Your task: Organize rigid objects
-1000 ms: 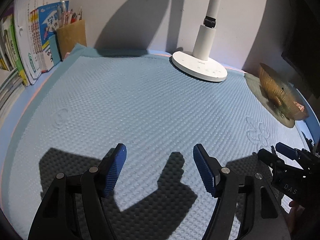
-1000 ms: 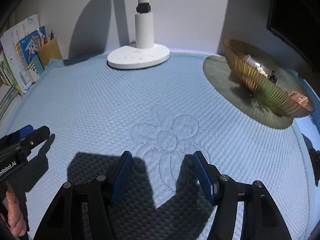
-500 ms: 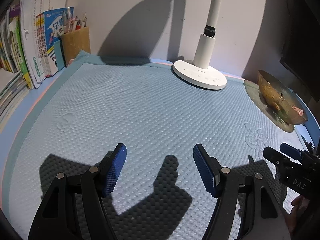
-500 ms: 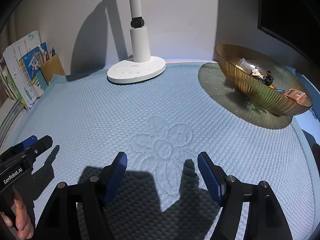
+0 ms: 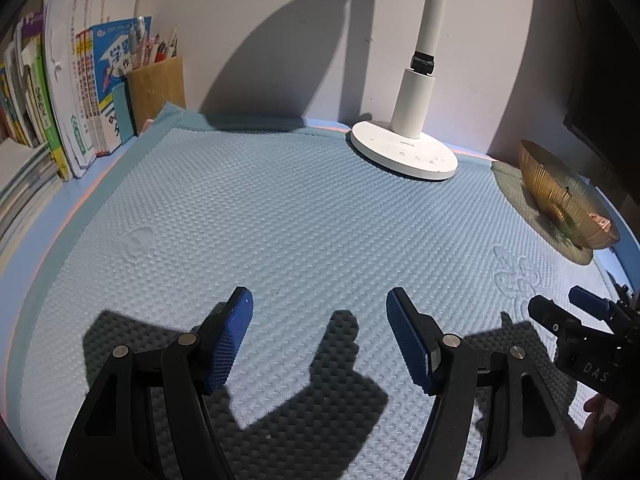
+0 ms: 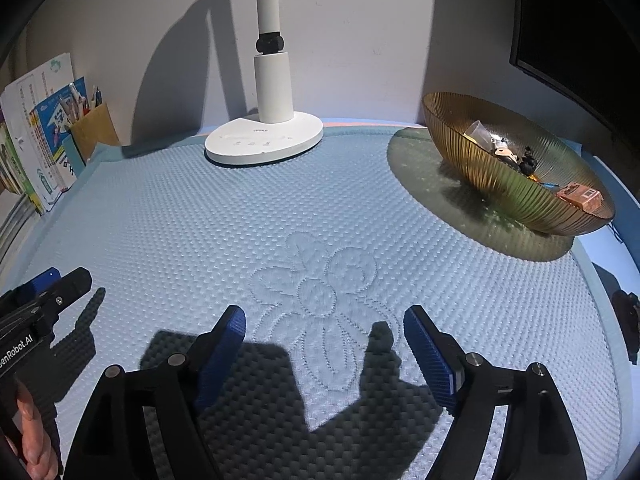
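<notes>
A ribbed amber glass bowl [image 6: 516, 184] stands at the right of the blue quilted mat [image 6: 240, 216]; inside it lie several small objects, among them an orange-pink box [image 6: 582, 196]. The bowl [image 5: 560, 196] shows at the far right in the left wrist view. My left gripper [image 5: 320, 312] hovers over the mat [image 5: 280, 220], open, with nothing between its blue pads. My right gripper [image 6: 324, 332] hangs over the stitched flower pattern [image 6: 316, 292]; its jaws are opening and nothing is between them. Each gripper appears at the edge of the other's view.
A white desk lamp base [image 5: 404, 152] stands at the back of the mat. Books [image 5: 76, 92] and a wooden pen holder [image 5: 156, 88] line the left wall. A dark monitor [image 6: 580, 40] hangs at the upper right. A hand [image 6: 36, 432] holds the left gripper.
The right gripper's jaws have spread wider. Both views tipped up a little, showing more of the wall, lamp and bowl. The left gripper's jaws look the same.
</notes>
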### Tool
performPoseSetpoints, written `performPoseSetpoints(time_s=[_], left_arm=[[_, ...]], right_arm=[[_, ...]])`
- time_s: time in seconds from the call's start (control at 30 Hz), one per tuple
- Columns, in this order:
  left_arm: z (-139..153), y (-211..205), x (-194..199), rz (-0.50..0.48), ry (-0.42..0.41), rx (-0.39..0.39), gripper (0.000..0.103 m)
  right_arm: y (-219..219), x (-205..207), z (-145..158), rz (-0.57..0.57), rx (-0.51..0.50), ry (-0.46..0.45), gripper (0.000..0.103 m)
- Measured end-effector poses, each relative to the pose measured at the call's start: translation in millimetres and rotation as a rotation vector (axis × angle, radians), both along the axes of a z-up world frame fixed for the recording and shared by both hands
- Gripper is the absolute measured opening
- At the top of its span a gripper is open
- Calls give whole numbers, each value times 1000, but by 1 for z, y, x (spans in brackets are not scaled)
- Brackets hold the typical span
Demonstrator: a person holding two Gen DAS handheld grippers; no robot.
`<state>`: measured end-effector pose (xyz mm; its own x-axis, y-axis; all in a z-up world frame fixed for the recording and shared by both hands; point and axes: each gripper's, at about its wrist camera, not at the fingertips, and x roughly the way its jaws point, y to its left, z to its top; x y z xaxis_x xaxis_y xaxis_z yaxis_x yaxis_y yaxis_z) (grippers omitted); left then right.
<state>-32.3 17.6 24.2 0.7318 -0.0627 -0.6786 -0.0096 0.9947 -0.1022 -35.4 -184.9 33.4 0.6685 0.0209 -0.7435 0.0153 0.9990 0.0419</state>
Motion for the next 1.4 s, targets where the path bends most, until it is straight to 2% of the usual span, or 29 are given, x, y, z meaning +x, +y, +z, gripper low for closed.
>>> performPoseSetpoints(time_s=[0.1, 1.17, 1.4], left_arm=[[1, -1, -1, -1, -7, 8, 73], [-1, -1, 1, -10, 9, 0, 73], [-4, -3, 6, 0, 40, 20, 73]], right_arm=[[0, 0, 0, 3, -1, -3, 80], [-2, 4, -6, 1, 20, 32, 81], [-3, 5, -8, 2, 24, 42, 81]])
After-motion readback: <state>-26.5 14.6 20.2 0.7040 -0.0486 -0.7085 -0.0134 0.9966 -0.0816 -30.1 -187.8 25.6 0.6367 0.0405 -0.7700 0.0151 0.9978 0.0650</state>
